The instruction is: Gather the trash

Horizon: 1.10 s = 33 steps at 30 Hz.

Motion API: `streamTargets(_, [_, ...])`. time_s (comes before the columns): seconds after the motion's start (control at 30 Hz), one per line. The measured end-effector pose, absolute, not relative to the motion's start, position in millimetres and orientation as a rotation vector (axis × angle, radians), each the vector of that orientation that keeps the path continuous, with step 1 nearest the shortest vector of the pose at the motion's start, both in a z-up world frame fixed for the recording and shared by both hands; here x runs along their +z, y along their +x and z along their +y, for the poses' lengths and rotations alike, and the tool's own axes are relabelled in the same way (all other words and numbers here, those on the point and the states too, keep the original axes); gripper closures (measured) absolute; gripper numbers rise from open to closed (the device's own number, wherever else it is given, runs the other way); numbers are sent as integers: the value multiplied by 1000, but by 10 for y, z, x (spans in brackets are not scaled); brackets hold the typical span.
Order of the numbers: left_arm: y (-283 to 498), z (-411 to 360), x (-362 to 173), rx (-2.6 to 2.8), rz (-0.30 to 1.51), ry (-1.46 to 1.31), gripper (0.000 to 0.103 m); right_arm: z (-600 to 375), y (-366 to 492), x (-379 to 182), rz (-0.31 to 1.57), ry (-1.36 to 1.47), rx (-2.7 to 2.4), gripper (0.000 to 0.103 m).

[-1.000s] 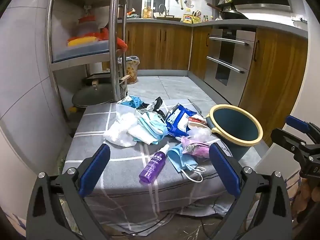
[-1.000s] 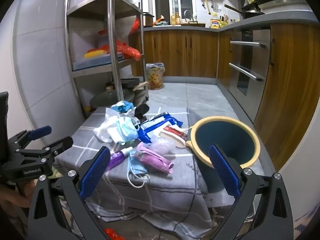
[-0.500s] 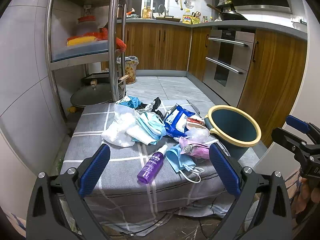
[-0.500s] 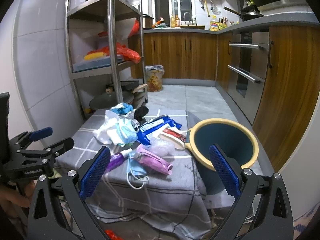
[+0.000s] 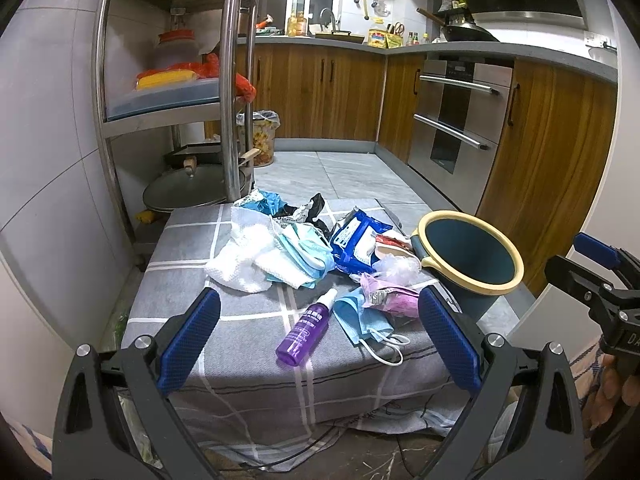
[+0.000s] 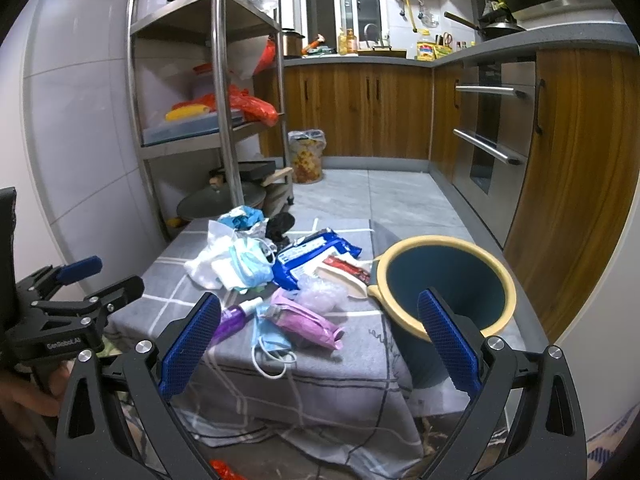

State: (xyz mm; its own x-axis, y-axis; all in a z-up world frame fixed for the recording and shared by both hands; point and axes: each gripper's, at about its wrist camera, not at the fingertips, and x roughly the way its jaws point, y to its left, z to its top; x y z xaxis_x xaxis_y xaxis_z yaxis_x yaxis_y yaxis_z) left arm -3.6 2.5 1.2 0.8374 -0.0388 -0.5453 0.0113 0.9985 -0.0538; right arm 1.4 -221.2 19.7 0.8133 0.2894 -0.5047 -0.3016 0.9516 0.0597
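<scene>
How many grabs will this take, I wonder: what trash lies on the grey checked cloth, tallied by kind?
Face masks: 2
Spray bottle: 1
Packets and wrappers: 4
Tissue wad: 1
Crumpled plastic: 2
Total: 10 visible; the pile may hide more.

trash pile [image 5: 320,264] | loose on cloth | beside upright bin [image 5: 468,254]

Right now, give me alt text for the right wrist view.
The open right gripper faces a low grey checked table strewn with trash: face masks, wrappers, a purple bottle. A blue bin stands at the table's right.
</scene>
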Motion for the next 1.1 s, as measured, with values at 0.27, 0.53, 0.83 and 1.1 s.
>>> streamTargets(0.27, [-35, 29, 11, -26, 578, -52, 5, -2218, 12, 199, 534, -22, 315, 5])
streamTargets(0.53, [-41, 44, -8, -24, 580, -52, 5, -2217, 13, 204, 535, -22, 315, 5])
streamTargets(0.83, [-44, 59, -39, -21, 586, -52, 5, -2219, 15, 201, 536, -20, 316, 5])
streamTargets(1.1, [-49, 61, -57, -19, 590, -54, 5, -2224, 15, 204, 536, -20, 316, 5])
